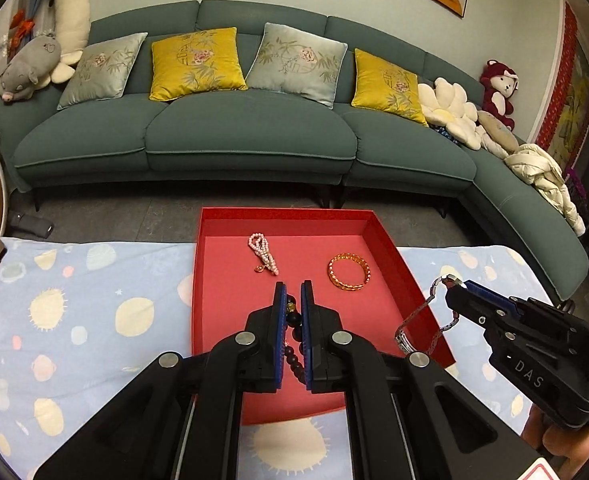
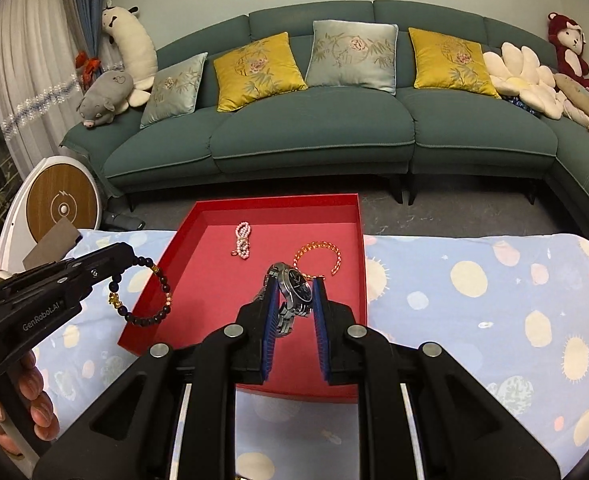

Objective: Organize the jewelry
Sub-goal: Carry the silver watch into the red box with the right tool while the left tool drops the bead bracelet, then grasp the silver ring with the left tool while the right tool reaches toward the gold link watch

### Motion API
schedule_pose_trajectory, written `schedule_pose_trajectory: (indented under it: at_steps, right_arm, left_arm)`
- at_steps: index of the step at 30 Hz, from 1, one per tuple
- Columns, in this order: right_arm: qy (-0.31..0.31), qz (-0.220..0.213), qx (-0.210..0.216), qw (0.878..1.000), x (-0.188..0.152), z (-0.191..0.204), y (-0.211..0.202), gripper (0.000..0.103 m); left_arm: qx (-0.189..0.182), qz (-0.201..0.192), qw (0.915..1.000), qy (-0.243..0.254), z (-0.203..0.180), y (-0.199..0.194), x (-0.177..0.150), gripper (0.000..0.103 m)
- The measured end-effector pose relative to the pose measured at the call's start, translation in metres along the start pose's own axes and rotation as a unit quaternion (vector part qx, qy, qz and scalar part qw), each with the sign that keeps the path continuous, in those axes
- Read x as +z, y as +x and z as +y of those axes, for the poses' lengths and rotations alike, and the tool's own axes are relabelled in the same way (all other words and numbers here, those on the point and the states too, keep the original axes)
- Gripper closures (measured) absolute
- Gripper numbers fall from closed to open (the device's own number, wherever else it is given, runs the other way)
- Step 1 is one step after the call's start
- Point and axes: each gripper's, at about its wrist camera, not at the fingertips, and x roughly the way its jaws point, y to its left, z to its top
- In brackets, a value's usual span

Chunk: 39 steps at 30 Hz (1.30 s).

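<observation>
A red tray [image 1: 214, 280] [image 2: 166, 264] lies on a blue patterned cloth. Inside lie a pink pearl bracelet [image 1: 263, 253] [image 2: 243, 243] and a gold bracelet [image 1: 349, 271] [image 2: 321, 249]. My left gripper [image 1: 293, 286] [image 2: 128, 249] is shut on a dark beaded bracelet [image 1: 294, 344] [image 2: 150, 304], held above the tray's left side. My right gripper [image 2: 294, 284] [image 1: 452, 284] is shut on a silver wristwatch [image 2: 292, 292] [image 1: 422, 316], held above the tray's right part.
The cloth [image 1: 74, 320] [image 2: 494, 300] covers the surface around the tray. A green sofa [image 1: 234, 140] with cushions and plush toys stands behind. A round wooden-faced device [image 2: 60, 204] stands at the left. A brown card [image 2: 50, 248] lies at the cloth's left edge.
</observation>
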Motion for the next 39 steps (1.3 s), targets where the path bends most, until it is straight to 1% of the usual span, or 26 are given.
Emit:
schedule_pose_trajectory:
  at_steps: [5,8,9,10,11,12,13,16,18,21,22,24,27,29,31,33,34,37,39]
  right_arm:
    - [0.011,0.030,0.003,0.999,-0.006,-0.008,0.038,0.087]
    - [0.005,0.042,0.003,0.999,-0.011,-0.007,0.053,0.086]
    - [0.004,0.038,0.000,0.999,-0.012,-0.007,0.054,0.086]
    - [0.004,0.033,-0.001,0.999,-0.012,-0.006,0.053,0.080]
    - [0.006,0.028,-0.002,1.000,-0.012,-0.006,0.050,0.069]
    - [0.008,0.020,-0.001,1.000,-0.010,-0.006,0.045,0.064]
    - [0.010,0.008,0.000,1.000,-0.008,-0.005,0.037,0.060]
    - [0.008,-0.020,0.007,1.000,0.002,-0.004,0.001,0.060]
    - [0.007,-0.037,0.013,0.999,0.008,-0.002,-0.032,0.060]
    - [0.006,-0.059,0.012,0.998,0.008,0.000,-0.082,0.053]
    - [0.009,-0.064,0.014,0.998,0.003,0.000,-0.099,0.050]
    - [0.016,-0.070,0.020,0.997,-0.008,-0.002,-0.127,0.050]
    - [0.032,-0.071,0.014,0.997,-0.039,-0.007,-0.159,0.050]
    - [0.040,-0.061,0.006,0.997,-0.060,-0.010,-0.167,0.050]
    - [0.047,-0.040,0.000,0.998,-0.083,-0.014,-0.167,0.050]
    - [0.057,-0.016,-0.001,0.998,-0.104,-0.017,-0.161,0.050]
    - [0.057,-0.006,-0.003,0.998,-0.112,-0.018,-0.157,0.050]
    - [0.037,0.013,-0.017,0.999,-0.133,-0.017,-0.144,0.050]
    - [0.034,0.029,-0.005,0.999,-0.141,-0.018,-0.132,0.050]
  left_arm:
    - [0.004,0.018,0.9998,-0.011,0.006,0.034,-0.002,0.098]
    - [0.023,0.022,0.9995,-0.009,0.008,0.044,-0.006,0.097]
    - [0.033,0.018,0.9992,-0.012,0.010,0.046,-0.006,0.091]
    - [0.037,0.019,0.9990,-0.018,0.011,0.046,-0.007,0.074]
    - [0.037,0.023,0.9987,-0.026,0.014,0.045,-0.006,0.065]
    - [0.035,0.020,0.9986,-0.033,0.016,0.041,-0.005,0.056]
    - [0.037,0.013,0.9985,-0.037,0.018,0.033,-0.005,0.055]
    - [0.042,-0.005,0.9987,-0.029,0.021,0.003,-0.002,0.055]
    - [0.048,-0.019,0.9985,-0.017,0.019,-0.027,-0.004,0.055]
    - [0.051,-0.025,0.9983,-0.009,0.019,-0.075,-0.013,0.052]
    - [0.046,-0.026,0.9985,-0.013,0.020,-0.090,-0.017,0.052]
    - [0.040,-0.019,0.9988,-0.021,0.023,-0.113,-0.028,0.052]
    - [0.041,-0.011,0.9986,-0.032,0.028,-0.141,-0.051,0.052]
    - [0.053,-0.010,0.9981,-0.029,0.029,-0.152,-0.071,0.052]
    - [0.064,-0.007,0.9974,-0.032,0.029,-0.156,-0.092,0.052]
    - [0.062,-0.003,0.9972,-0.042,0.029,-0.155,-0.111,0.052]
    - [0.060,0.005,0.9971,-0.046,0.029,-0.151,-0.119,0.052]
    - [0.051,0.031,0.9974,-0.042,0.025,-0.139,-0.137,0.052]
    - [0.048,0.039,0.9977,-0.029,0.023,-0.131,-0.146,0.052]
